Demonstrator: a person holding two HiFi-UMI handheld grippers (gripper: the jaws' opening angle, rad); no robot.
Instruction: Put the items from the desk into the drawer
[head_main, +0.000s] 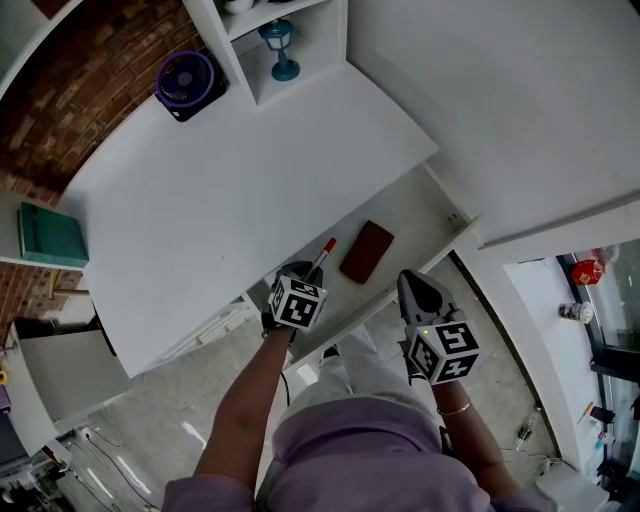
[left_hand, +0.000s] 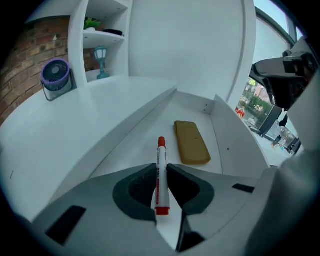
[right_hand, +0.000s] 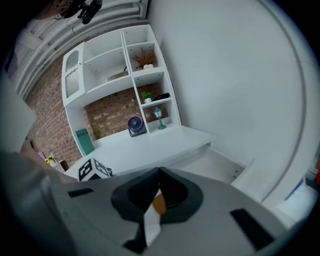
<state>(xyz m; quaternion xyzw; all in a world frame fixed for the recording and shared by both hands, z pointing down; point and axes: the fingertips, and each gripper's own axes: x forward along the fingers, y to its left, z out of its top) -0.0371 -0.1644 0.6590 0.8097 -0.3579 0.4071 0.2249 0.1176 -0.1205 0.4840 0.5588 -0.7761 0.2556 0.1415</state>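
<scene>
My left gripper is shut on a white marker with red ends. The marker points forward over the open white drawer. From the head view the left gripper hangs over the drawer's near left part, and the marker's red tip sticks out ahead of it. A flat brown case lies on the drawer floor just to the right, and it also shows in the left gripper view. My right gripper hovers at the drawer's front edge with its jaws shut on nothing.
The white desk top lies behind the drawer. A purple fan and a blue lamp stand by the shelf unit at the back. A teal book rests on a side shelf at the left. A white wall runs along the right.
</scene>
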